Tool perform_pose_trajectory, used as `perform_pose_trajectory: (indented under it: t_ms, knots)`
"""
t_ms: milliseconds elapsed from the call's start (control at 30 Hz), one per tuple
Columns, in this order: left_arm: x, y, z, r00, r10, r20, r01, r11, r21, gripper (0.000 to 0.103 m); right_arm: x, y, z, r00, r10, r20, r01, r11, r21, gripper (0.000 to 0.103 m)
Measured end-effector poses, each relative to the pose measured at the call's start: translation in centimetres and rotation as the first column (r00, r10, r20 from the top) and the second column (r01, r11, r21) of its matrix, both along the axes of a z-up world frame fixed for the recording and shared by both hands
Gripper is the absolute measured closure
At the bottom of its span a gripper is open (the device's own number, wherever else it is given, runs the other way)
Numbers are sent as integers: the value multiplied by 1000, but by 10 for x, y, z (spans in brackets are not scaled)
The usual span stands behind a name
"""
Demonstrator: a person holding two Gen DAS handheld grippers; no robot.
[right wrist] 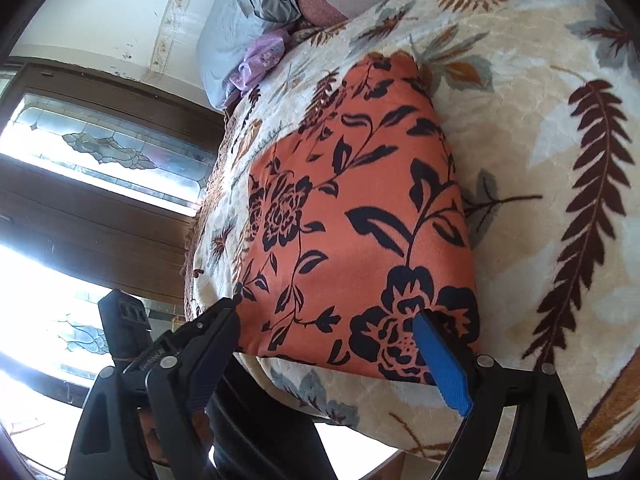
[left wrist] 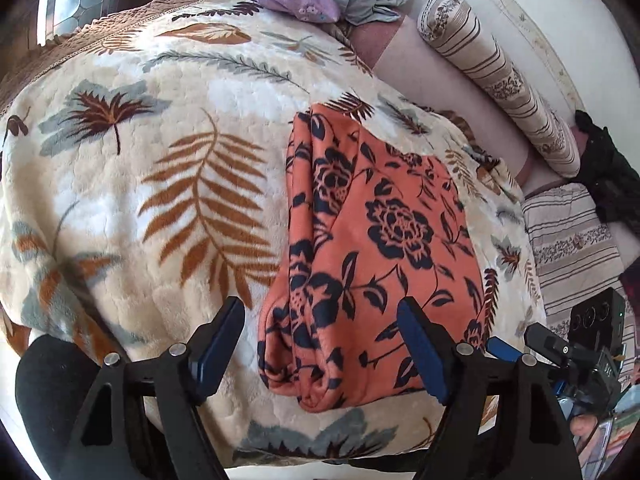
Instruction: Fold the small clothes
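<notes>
The orange cloth garment with dark blue flowers (left wrist: 376, 248) lies folded near the front edge of the bed's cream leaf-patterned fleece blanket (left wrist: 132, 184), while the left tool (left wrist: 320, 316) and right tool (right wrist: 326, 316) both hover over it, jaws spread wide, pinching nothing.

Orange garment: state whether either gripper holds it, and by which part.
Neither. Left gripper and right gripper both stand open over the folded orange garment, which lies free on the blanket.

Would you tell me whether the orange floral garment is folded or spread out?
Folded: the orange floral garment lies as a compact rectangle on the blanket, layered edges showing.
</notes>
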State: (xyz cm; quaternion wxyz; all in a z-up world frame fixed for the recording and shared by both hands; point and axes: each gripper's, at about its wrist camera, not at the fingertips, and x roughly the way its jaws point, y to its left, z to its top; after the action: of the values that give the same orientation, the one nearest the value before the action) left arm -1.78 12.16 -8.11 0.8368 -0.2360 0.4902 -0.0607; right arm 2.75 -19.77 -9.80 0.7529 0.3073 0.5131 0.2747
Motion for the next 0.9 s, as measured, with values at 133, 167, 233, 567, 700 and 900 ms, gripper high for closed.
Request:
perform_pose_trajectory:
  t_ms: [133,167,233,567,700,900]
  knots:
    - [17,7,-2,1000,9,-21,-10,999,-46,23,7,-17,8,999,-37,26,38,998,-49,13]
    - [20,7,-4,1000,8,-23,-9,998,-61,23,9,-22,6,999,-47,16,48,998,-45,13]
    - [25,5,-7,1000,1,-25,-3,996,-84,23,11,-30,1,998,-67,-2,67,997,-44,13]
    - [35,9,-8,999,-43,-10,42,990,-132,21,31,-36,-17,996,-60,-59,59,998,-23,13]
    - [41,11,-6,997,-79,12,80,979,-190,19,46,-27,-17,998,-27,-49,26,1000,-17,13]
    - [69,-17,-44,986,-158,-62,146,977,-157,19,83,-1,-43,995,29,-90,-33,998,-46,13]
